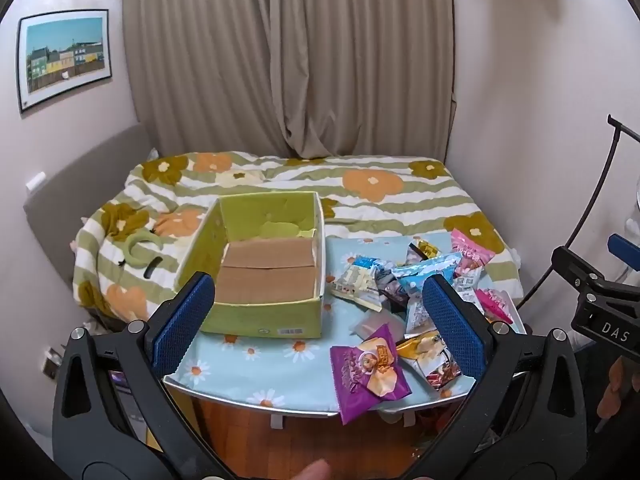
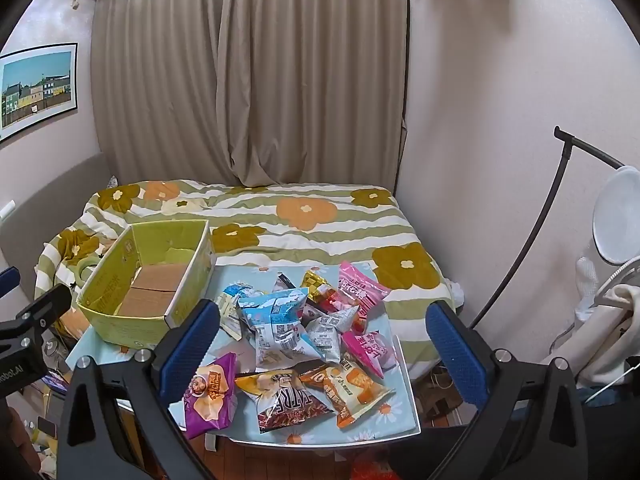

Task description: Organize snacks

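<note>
An open green cardboard box (image 1: pixel 256 312) (image 2: pixel 116 324) with a bare brown bottom stands on the left of a small table (image 1: pixel 248 360) (image 2: pixel 396 424) covered in a blue daisy cloth. Several snack packets lie heaped to its right, among them a purple packet (image 1: pixel 366 372) (image 2: pixel 210 394), a light blue one (image 1: pixel 424 274) (image 2: pixel 278 316), pink ones (image 2: pixel 360 290) and an orange one (image 2: pixel 352 390). My left gripper (image 1: pixel 318 324) hovers open in front of the table, nothing between its blue pads. My right gripper (image 2: pixel 324 348) hangs open above the heap, also holding nothing.
Behind the table is a bed (image 1: pixel 360 188) with a green-striped flower quilt, and curtains (image 1: pixel 288 60) hang behind it. A floor lamp's curved pole (image 2: pixel 532 240) and a white fan (image 2: pixel 616 220) stand at the right. Wooden floor (image 1: pixel 304 440) shows under the table.
</note>
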Available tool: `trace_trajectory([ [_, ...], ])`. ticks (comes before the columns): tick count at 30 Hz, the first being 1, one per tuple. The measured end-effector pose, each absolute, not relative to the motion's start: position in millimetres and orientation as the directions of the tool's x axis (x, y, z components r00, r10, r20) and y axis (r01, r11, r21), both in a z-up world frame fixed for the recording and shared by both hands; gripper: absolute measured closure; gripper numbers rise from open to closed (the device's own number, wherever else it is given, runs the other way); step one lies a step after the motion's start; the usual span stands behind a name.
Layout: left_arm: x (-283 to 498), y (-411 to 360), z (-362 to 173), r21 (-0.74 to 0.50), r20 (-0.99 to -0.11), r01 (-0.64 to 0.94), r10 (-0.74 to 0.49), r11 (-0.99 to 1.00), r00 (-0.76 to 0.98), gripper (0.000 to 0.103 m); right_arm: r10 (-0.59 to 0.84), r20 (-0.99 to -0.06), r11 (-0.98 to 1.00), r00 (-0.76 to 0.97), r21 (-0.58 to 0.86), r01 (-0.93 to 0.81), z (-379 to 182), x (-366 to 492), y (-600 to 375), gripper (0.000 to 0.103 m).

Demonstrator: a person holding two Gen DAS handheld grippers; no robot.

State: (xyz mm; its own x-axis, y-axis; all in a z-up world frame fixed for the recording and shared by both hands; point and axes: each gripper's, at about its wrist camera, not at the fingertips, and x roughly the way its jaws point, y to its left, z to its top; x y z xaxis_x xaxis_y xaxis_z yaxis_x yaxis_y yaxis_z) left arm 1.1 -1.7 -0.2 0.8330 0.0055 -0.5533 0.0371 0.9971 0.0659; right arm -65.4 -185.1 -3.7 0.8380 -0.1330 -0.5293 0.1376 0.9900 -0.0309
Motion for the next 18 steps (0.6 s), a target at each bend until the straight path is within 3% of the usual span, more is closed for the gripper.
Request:
trace_trajectory([
  [18,1.5,2.6,-0.3,0.049,-0.55,0.029,0.003,0.998,0.835,0.0,-0.131,-0.529,0.99,0.838,-0.028,0.136,-3.7,-64.3,-184.0,0.0],
])
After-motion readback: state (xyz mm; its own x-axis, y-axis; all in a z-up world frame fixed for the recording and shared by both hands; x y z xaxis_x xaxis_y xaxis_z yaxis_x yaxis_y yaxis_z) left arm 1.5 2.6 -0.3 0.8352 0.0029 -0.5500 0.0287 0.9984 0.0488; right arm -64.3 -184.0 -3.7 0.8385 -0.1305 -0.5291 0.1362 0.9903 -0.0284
